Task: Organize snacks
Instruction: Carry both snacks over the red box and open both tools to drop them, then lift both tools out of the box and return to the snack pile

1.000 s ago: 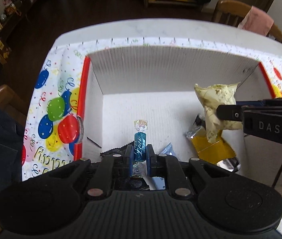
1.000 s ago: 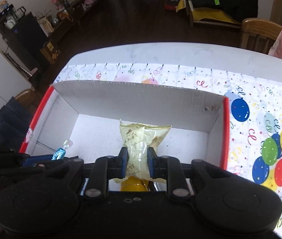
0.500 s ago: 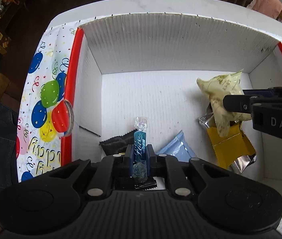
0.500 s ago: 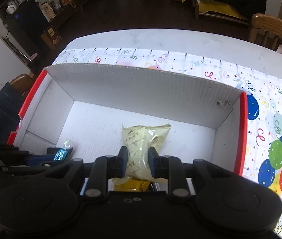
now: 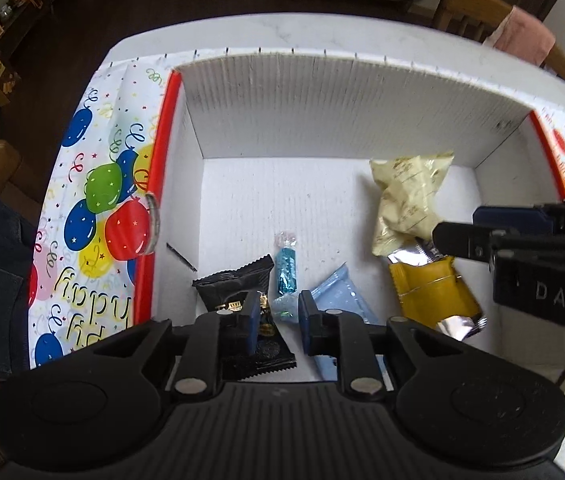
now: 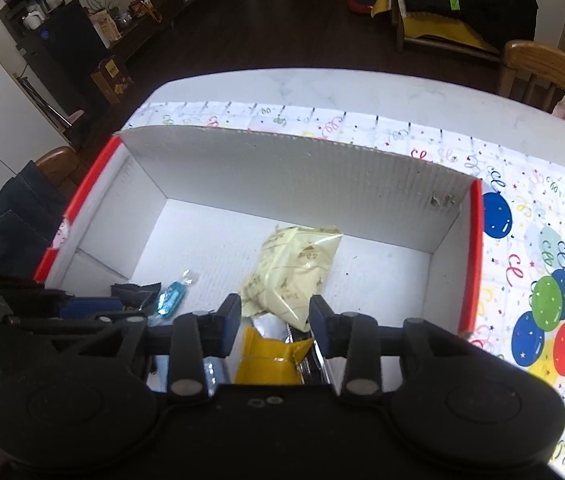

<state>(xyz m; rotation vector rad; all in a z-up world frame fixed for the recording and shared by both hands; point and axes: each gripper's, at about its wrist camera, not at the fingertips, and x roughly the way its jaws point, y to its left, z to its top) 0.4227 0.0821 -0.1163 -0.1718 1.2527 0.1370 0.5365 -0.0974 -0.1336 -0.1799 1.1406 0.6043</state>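
Both tongs spread wide over box, nothing gripped.
White bench [image 6: 322,88] carrying balloon tablecloth [image 5: 94,208] and white box [image 5: 322,120]. Left tongs [image 5: 279,322] and right tongs [image 6: 275,322] hovering above box floor. Inside: cream packet [image 6: 294,272] lying free at right, over yellow packet [image 5: 430,292]; black packet [image 5: 234,280], pale blue packet [image 5: 338,292] and teal candy [image 5: 285,270] lying flat at left.
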